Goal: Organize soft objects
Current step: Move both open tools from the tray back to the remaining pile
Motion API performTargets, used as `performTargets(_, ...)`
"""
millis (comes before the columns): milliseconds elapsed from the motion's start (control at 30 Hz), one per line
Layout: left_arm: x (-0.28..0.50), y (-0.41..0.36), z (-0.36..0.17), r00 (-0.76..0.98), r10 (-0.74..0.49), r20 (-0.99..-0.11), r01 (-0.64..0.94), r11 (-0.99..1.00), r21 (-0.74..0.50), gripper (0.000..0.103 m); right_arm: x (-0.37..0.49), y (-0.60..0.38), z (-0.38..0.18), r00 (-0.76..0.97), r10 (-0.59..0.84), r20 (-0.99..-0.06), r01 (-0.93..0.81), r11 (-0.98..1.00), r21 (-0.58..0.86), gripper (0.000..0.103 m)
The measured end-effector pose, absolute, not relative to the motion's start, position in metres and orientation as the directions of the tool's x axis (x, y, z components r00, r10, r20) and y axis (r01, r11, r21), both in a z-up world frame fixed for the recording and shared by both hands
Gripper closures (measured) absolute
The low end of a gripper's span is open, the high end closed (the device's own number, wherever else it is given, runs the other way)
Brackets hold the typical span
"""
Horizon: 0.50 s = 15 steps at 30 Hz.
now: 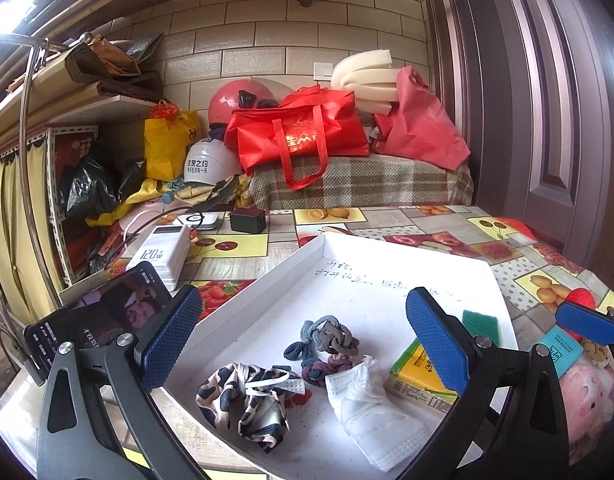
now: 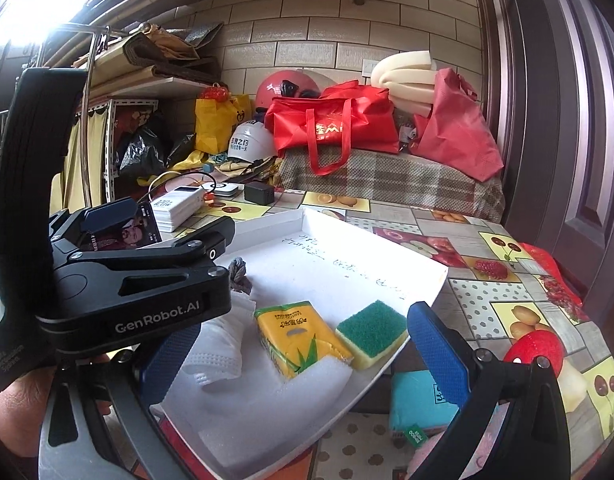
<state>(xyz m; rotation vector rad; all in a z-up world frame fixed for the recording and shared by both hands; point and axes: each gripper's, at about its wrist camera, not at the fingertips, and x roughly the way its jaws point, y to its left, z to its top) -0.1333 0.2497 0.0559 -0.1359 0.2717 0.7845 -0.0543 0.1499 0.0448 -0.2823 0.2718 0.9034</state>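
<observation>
Left gripper (image 1: 303, 344) wide open, empty, above the white tray (image 1: 267, 280), probably ready to arrange the hair ties (image 1: 327, 340) and face mask (image 1: 371, 408). Right gripper (image 2: 303, 352) also wide, holding nothing, near tissue pack (image 2: 299, 336) and sponge (image 2: 371, 332), already collected inside.

The counter (image 2: 487, 304) wears a fruit-print cloth. On it sit a white tray (image 2: 347, 240), a power bank (image 1: 163, 252), a black charger (image 1: 249, 220), a phone (image 1: 99, 320), a teal packet (image 2: 415, 404) and what looks like a red strawberry toy (image 2: 535, 348) just beside the tray.
</observation>
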Motion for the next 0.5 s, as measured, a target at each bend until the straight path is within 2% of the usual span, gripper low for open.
performTargets(233, -0.133, 0.209, 0.055, 0.759, 0.582, -0.292, -0.613, 0.790, -0.021, 0.000, -0.043, 0.094, 0.046, 0.573, 0.745, -0.343, -0.811, 0.575, -0.106, 0.000)
performTargets(300, -0.126, 0.191, 0.055, 0.781, 0.544, -0.308, -0.567, 0.824, 0.017, 0.000, -0.032, 0.070, 0.048, 0.614, 0.727, -0.309, -0.782, 0.615, -0.107, 0.000)
performTargets(400, -0.115, 0.163, 0.055, 0.817, 0.474, -0.330, -0.482, 0.874, 0.064, 0.000, -0.004, 0.036, 0.050, 0.692, 0.658, -0.296, -0.706, 0.702, -0.093, 0.000)
performTargets(500, -0.104, 0.145, 0.053, 0.839, 0.392, -0.377, -0.406, 0.913, 0.045, 0.000, 0.031, 0.000, 0.051, 0.738, 0.589, -0.328, -0.634, 0.773, -0.038, 0.000)
